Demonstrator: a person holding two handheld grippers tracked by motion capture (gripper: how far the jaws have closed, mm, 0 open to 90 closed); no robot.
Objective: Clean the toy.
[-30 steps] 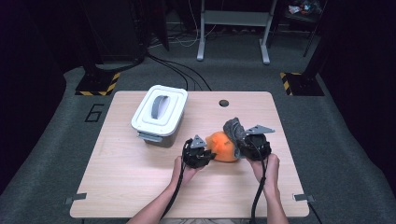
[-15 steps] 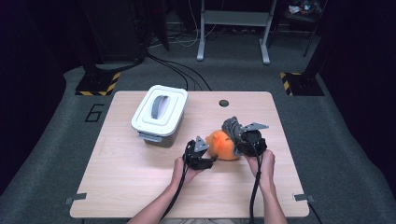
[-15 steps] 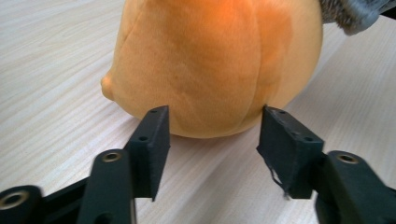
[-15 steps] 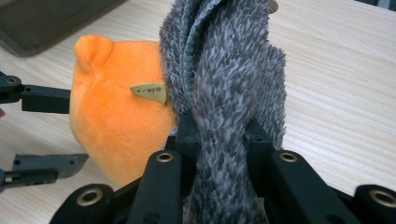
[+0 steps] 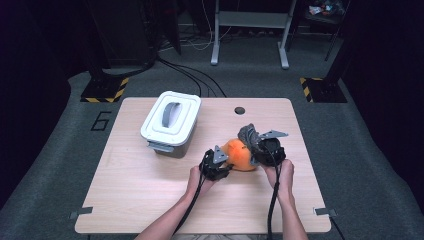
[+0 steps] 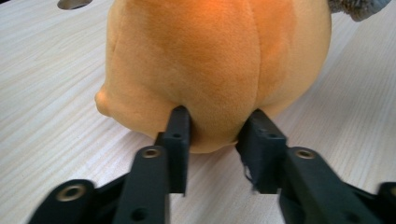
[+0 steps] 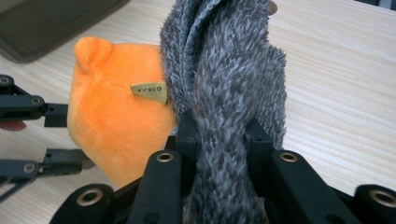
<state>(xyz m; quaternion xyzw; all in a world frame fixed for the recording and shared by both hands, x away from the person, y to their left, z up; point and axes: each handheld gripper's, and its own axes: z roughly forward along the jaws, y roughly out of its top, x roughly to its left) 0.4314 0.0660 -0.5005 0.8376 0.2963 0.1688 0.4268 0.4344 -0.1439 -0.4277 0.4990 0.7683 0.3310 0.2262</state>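
An orange plush toy lies on the wooden table, with a grey fuzzy part standing up at its right side. My left gripper meets the toy from the left. In the left gripper view its jaws have just been closing and pinch a fold of the orange plush low at its near end. My right gripper is shut on the grey fuzzy part, which bulges up between its jaws. The orange body and the left gripper lie to its left there.
A grey bin with a white lid and grey handle stands on the table's back left, a hand's width from the toy. A small round hole sits near the table's far edge. Bare wood lies in front of both hands.
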